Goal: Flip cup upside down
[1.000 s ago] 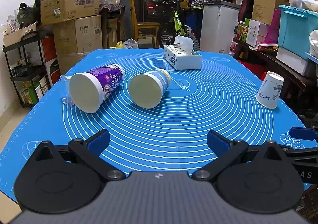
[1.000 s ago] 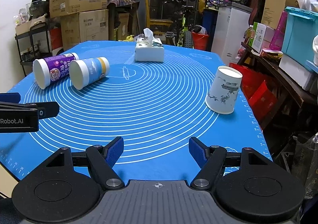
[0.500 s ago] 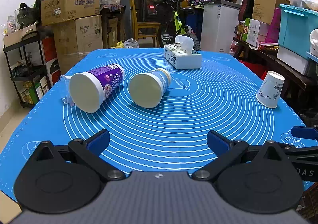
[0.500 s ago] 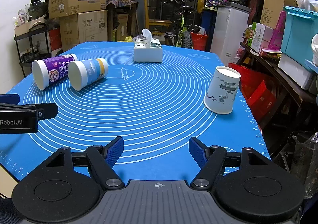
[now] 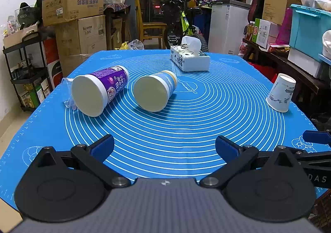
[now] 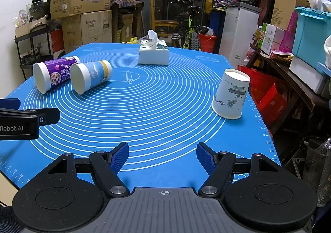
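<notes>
A white paper cup with a blue drawing stands upside down near the right edge of the blue mat; it also shows in the left wrist view. A purple cup and a light blue cup lie on their sides at the left, bottoms toward me. My left gripper is open and empty over the near part of the mat. My right gripper is open and empty, well short of the white cup.
A tissue box sits at the far middle of the mat. A clear plastic piece lies by the purple cup. Boxes, shelves, a bicycle and crates surround the table. The mat's right edge runs just past the white cup.
Both views have shifted only slightly; the right gripper has eased a little nearer the white cup. Cups and grippers' openings are unchanged.
</notes>
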`<act>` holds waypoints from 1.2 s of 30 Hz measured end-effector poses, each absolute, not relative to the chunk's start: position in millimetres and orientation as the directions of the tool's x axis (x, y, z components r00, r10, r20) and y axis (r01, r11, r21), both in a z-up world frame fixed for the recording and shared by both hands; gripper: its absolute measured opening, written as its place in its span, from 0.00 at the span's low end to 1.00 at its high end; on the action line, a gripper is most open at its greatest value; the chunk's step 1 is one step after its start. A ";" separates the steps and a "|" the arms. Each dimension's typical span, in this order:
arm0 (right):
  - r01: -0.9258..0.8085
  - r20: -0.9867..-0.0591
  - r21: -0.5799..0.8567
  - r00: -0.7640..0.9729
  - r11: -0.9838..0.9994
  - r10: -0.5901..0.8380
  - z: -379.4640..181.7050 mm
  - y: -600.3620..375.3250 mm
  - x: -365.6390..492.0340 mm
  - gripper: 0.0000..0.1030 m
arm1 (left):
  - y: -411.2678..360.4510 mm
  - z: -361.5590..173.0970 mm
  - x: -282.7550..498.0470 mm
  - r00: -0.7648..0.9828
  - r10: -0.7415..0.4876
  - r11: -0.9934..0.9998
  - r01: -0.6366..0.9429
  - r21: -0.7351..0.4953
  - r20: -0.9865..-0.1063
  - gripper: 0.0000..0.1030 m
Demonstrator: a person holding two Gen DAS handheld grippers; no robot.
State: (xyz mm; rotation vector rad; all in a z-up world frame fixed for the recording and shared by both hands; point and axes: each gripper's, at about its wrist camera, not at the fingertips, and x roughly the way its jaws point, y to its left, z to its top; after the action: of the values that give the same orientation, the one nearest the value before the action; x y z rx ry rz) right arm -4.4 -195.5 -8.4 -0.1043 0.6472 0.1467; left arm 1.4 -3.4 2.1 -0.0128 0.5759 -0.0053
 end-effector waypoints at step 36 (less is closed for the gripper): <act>-0.168 -0.596 -0.009 0.792 0.986 0.130 -3.5 -206.3 17.9 0.75 | -8.3 13.2 18.1 0.846 0.032 0.999 -0.012 0.041 -0.532 0.99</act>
State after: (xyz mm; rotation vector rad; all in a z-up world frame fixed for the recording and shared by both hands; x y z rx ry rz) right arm 17.9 -206.3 -3.5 -0.0624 0.6368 0.1602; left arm 18.1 -8.3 13.2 0.0367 0.5616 0.0232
